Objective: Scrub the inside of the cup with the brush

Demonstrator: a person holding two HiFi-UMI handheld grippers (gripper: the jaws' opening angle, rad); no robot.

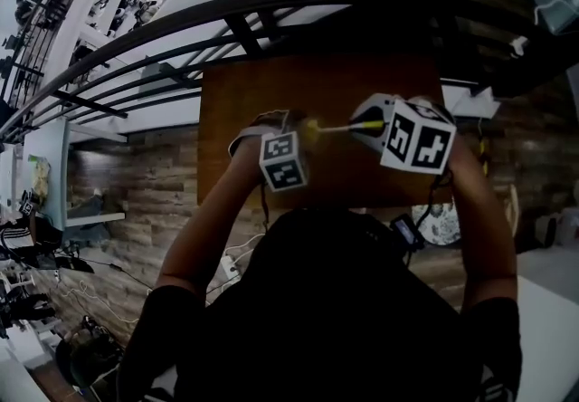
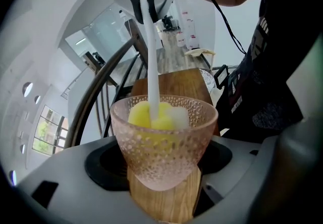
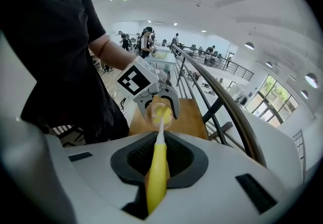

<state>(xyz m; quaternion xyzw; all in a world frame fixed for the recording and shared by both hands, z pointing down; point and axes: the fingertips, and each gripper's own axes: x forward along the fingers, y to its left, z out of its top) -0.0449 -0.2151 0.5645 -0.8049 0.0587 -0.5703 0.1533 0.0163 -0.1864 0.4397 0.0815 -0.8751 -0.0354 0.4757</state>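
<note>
Firmly, left tongs [image 2: 162,166] clamp the cup [image 2: 164,129] while right tongs [image 3: 159,160] clamp the brush [image 3: 154,183], head inside it.

A wooden table [image 1: 244,101] stands beside a dark curved railing [image 3: 237,117]; cables [image 1: 109,296] lie on the plank floor [image 1: 136,201].

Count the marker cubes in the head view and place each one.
2. One marker cube rides on the left gripper, which grips the pink dimpled cup; the other on the right gripper, which grips the yellow-handled brush.
</note>
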